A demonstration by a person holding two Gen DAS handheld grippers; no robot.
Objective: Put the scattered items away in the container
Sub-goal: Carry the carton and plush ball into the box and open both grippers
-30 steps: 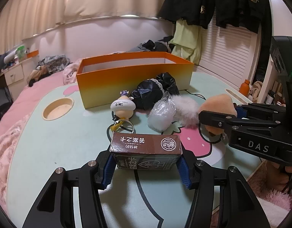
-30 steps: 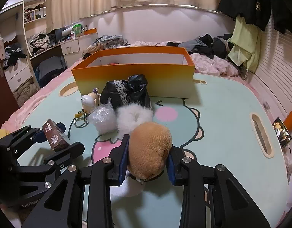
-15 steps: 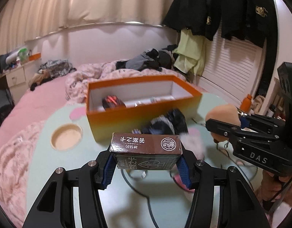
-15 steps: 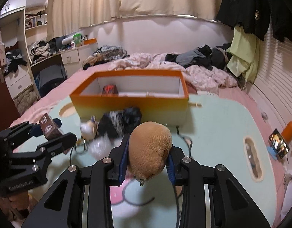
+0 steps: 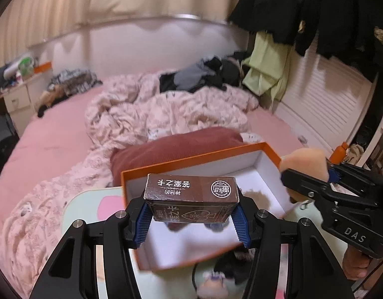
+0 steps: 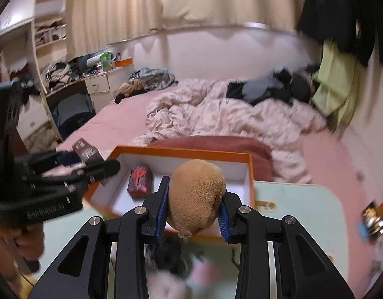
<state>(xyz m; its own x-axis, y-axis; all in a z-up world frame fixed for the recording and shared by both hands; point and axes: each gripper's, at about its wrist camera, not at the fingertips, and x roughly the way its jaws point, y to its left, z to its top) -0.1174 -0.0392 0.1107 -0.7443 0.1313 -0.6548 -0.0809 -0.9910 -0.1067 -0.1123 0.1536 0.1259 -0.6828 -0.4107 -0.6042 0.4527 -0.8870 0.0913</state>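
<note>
My left gripper (image 5: 191,218) is shut on a brown card box (image 5: 191,194) and holds it in the air over the near left part of the orange box (image 5: 191,159), which has a white inside. My right gripper (image 6: 192,211) is shut on a tan plush toy (image 6: 196,194) and holds it over the near edge of the orange box (image 6: 184,152). A red and black packet (image 6: 139,181) lies inside the box at the left. The right gripper with the plush also shows in the left wrist view (image 5: 306,164), at the box's right end.
A black bundle (image 6: 166,256), a white fluffy item and a small figure (image 5: 211,286) lie blurred on the mint table (image 6: 298,211) in front of the box. A dark red pillow (image 5: 176,147) and a pink bed lie behind it. An orange bottle (image 5: 339,152) stands at the right.
Both grippers have risen from the table with their items and moved forward over the orange box. The view now looks down into the box.
</note>
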